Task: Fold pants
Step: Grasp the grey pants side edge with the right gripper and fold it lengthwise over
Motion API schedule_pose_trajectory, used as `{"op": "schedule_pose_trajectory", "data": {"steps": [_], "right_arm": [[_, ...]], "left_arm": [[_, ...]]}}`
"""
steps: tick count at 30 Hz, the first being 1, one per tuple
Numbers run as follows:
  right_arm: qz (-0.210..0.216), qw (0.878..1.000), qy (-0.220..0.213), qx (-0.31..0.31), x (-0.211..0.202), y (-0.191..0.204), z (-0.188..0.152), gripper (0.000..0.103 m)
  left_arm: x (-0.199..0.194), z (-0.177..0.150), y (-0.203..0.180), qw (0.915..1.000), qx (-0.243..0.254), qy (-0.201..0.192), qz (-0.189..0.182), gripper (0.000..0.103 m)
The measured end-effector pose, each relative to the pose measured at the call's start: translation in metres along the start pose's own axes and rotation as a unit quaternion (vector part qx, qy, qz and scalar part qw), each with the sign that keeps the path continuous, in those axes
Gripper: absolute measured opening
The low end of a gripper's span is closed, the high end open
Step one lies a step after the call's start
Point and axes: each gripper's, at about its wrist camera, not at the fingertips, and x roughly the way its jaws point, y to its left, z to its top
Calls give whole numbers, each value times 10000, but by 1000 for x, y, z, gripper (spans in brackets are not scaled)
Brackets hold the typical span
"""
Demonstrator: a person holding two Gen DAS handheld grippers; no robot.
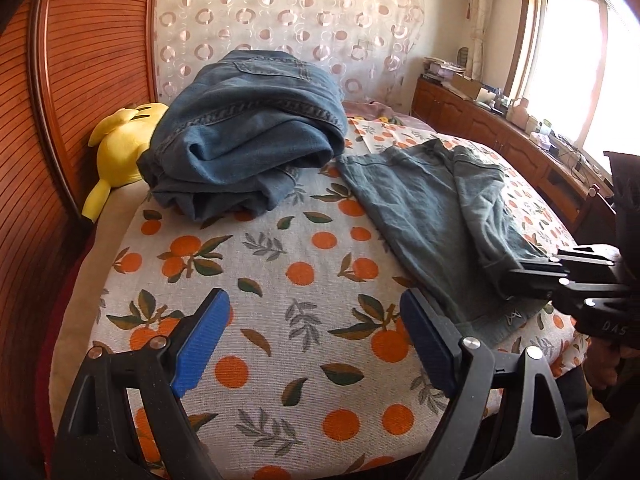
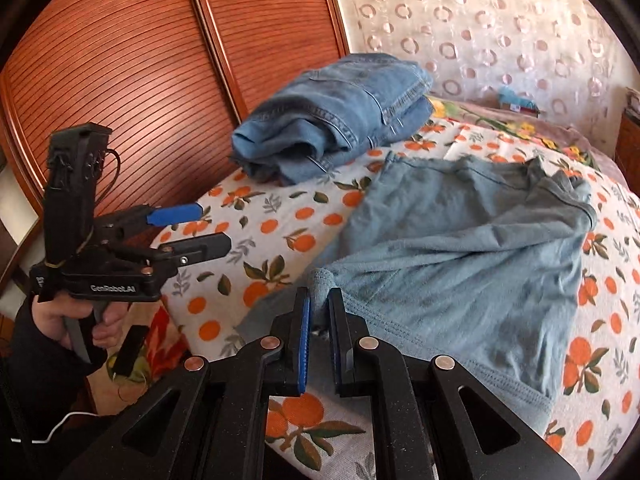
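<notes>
Grey-green pants (image 1: 432, 220) lie spread on the orange-print bedcover (image 1: 280, 264), partly doubled over. In the right wrist view the pants (image 2: 460, 248) fill the middle right. My right gripper (image 2: 320, 312) is shut on a bunched corner of their near edge, and the cloth stands up between the blue pads. The left wrist view shows that right gripper (image 1: 520, 276) from the side, at the pants' near right end. My left gripper (image 1: 316, 320) is open over bare bedcover to the left of the pants and holds nothing. In the right wrist view the left gripper (image 2: 212, 230) is held in a hand.
A folded pile of blue jeans (image 1: 248, 140) sits at the far side of the bed, also seen as jeans (image 2: 336, 116). A yellow plush toy (image 1: 120, 148) lies by the slatted wooden panel (image 1: 80, 80). A low wooden cabinet (image 1: 500, 136) with clutter runs under the window at the right.
</notes>
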Motion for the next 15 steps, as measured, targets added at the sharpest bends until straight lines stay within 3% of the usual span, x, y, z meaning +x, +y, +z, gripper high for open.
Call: {"op": "schedule_pose_trajectory", "data": {"steps": [8, 15], "right_arm": [[-407, 9989, -178, 149, -26, -9, -6, 38], [-662, 9961, -390, 429, -63, -32, -27, 46]], "left_arm": [[3, 4, -18, 9998, 146, 27, -158, 88], [8, 8, -36, 9992, 282, 76, -285, 88]]}}
